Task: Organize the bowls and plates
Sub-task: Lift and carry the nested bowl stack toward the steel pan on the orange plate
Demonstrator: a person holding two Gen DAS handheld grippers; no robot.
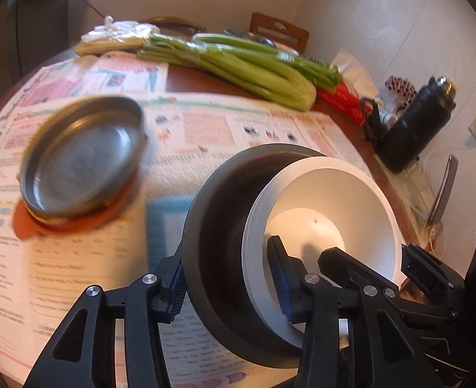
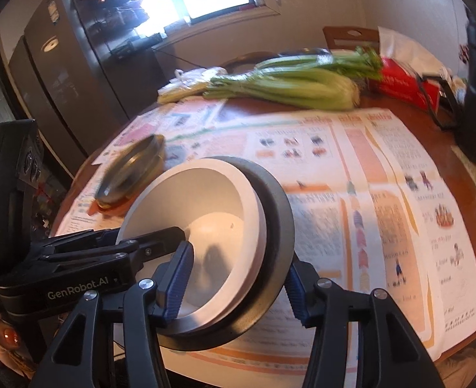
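My left gripper [image 1: 229,286] pinches the near rim of the stacked bowls, one pad outside the dark bowl [image 1: 218,226], the other inside the white bowl [image 1: 335,220] nested in it. My right gripper [image 2: 234,286] clamps the same stack from the opposite side, one pad inside the white bowl, one outside the dark rim. The stack is tilted, held above the newspaper [image 1: 76,274] covering the surface. A metal plate [image 1: 82,158] sits apart on an orange mat [image 1: 76,223]. Celery [image 1: 238,64], a red box [image 1: 341,100] and a black flask [image 1: 415,123] lie at the far edge.
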